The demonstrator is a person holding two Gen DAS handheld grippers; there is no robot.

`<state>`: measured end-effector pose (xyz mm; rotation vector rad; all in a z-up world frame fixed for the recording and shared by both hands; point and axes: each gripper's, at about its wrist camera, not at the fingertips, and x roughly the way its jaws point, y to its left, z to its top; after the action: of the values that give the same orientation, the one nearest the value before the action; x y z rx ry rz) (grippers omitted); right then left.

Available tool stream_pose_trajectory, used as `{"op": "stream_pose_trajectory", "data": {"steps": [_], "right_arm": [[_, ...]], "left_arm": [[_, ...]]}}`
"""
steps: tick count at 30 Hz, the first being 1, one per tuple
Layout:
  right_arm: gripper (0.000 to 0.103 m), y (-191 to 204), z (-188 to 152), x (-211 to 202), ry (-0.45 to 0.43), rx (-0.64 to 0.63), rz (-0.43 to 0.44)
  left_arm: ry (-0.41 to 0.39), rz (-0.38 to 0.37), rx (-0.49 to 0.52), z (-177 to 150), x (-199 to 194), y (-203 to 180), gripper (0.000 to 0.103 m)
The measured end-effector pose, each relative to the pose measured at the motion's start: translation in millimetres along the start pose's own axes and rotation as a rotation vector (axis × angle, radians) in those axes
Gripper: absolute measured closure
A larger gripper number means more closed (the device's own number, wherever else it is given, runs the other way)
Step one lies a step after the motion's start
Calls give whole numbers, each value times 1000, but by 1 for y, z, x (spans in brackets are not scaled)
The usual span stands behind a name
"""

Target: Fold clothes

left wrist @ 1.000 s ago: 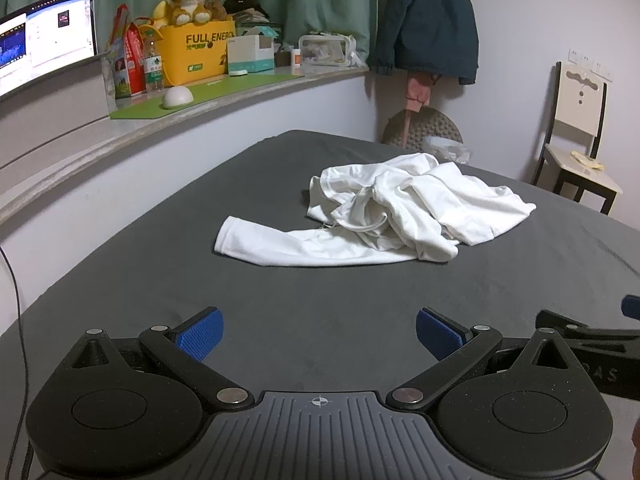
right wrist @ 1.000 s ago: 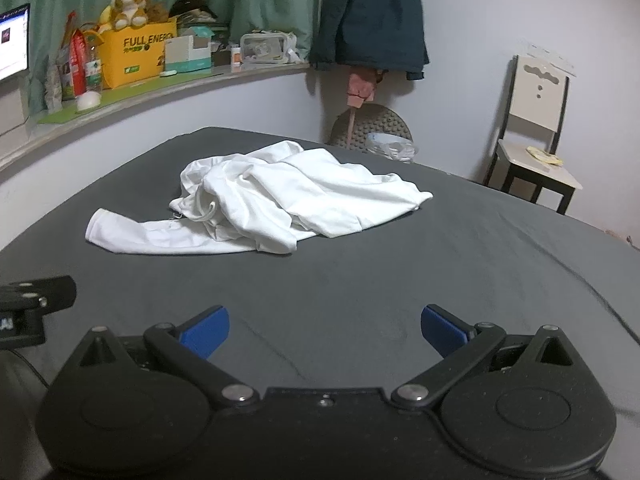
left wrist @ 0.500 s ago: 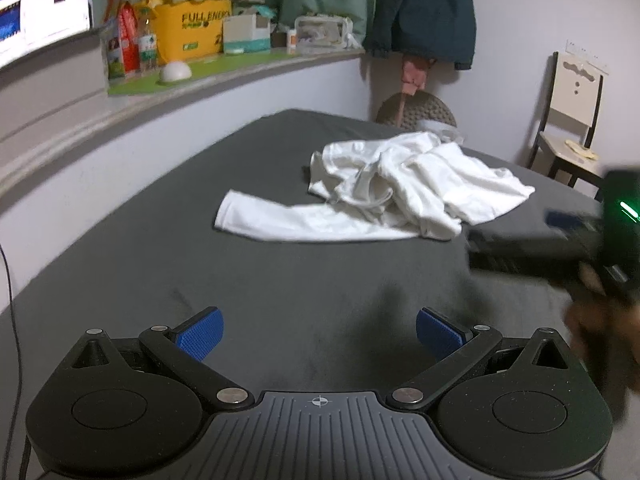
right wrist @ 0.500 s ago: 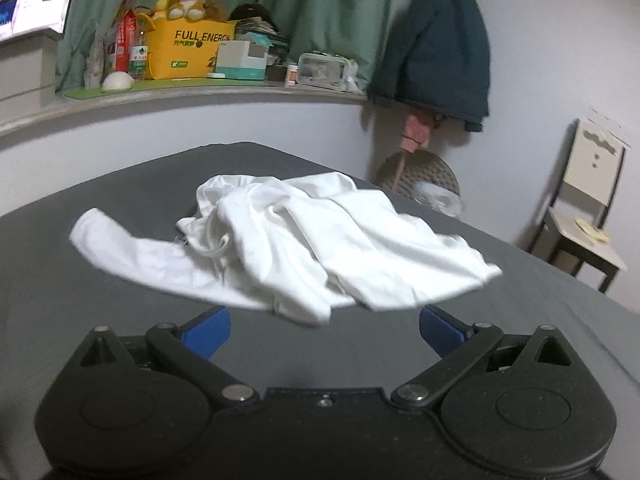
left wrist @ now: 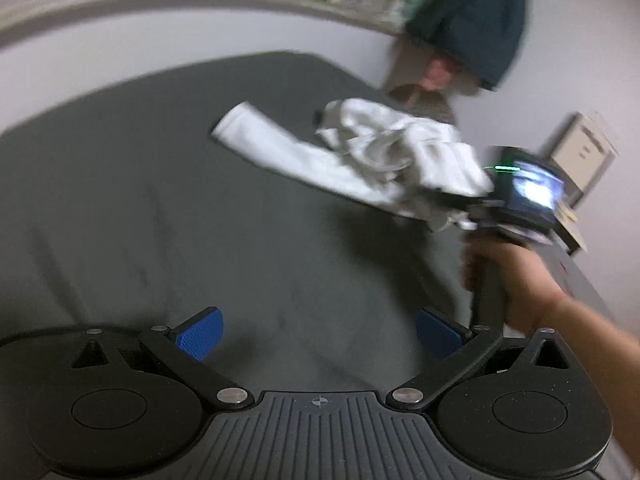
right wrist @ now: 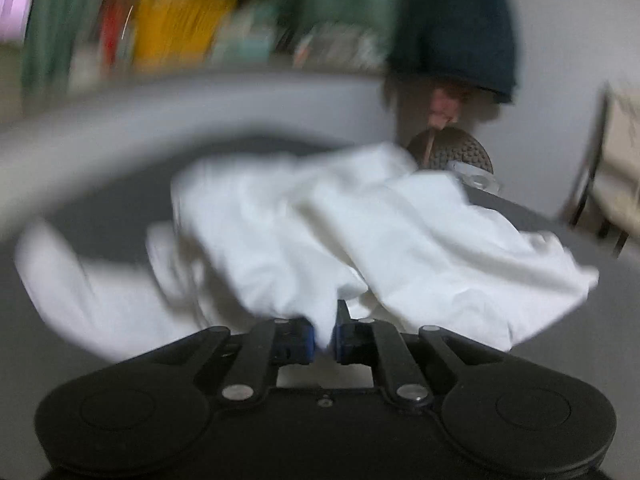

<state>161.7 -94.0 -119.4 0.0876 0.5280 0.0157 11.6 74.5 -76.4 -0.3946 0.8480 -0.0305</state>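
Observation:
A crumpled white long-sleeved shirt (left wrist: 372, 160) lies on the dark grey bed (left wrist: 160, 208), one sleeve stretched out to the left. In the right wrist view the shirt (right wrist: 340, 232) fills the middle, blurred by motion. My right gripper (right wrist: 325, 334) is shut on a fold of its near edge, white cloth pinched between the blue pads. From the left wrist view the right gripper (left wrist: 452, 204) sits at the shirt's near right side, held by a hand (left wrist: 516, 276). My left gripper (left wrist: 318, 334) is open, low over bare bed, well short of the shirt.
A grey wall ledge (left wrist: 200, 4) with boxes runs behind the bed. A dark jacket (left wrist: 472, 20) hangs on the wall above a round woven stool (right wrist: 452, 152). A pale wooden chair (left wrist: 580, 156) stands at the right, past the bed's edge.
My right gripper moved forward to the shirt and shut on its near edge. My left gripper swung and tilted, staying open. Both views are now motion-blurred.

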Motion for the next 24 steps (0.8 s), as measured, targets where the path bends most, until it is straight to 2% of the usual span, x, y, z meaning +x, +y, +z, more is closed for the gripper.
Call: {"op": "stream_pose_trajectory", "data": {"steps": [3,5,7,10,11,14,15,17,20,21,22,23,24], "right_arm": [[94,-6,4,-70,-120,151,138],[94,3,2,-133,-191,148,216],[94,4,-8,-198,-219,121,271],[95,-19,-30,-277,-209,89,368],[95,-29,-38,-297,-187,102,428],[94,-51,-60,-337,-46,142,648],[94,-51,-68,-346,14,108,677],[93,-43,-81,-347,148,30,629],[87,-39,-96,-334,292,-21,518],[83,-42,-97,-330,303,-12,495],[72,-49,-94,-327,275,26,489],[55,-57,-90,-326,238,70,488],[45,-66,-85,-323,192,127,475]], "left_arm": [[0,37,21,-1,-1,-2,0],[-21,51,75,-2,-5,-9,0],[-54,61,135,-3,-11,-17,0],[-91,61,219,-6,-21,-31,0],[-97,54,238,-7,-23,-35,0],[-119,27,278,-8,-31,-46,0],[-125,23,284,-8,-33,-48,0],[-137,17,294,-8,-37,-53,0],[-135,24,303,-4,-41,-57,0],[-130,21,308,-2,-43,-57,0],[-128,19,314,-2,-43,-57,0],[-126,17,322,-2,-44,-57,0],[-126,17,325,-2,-45,-58,0]]}}
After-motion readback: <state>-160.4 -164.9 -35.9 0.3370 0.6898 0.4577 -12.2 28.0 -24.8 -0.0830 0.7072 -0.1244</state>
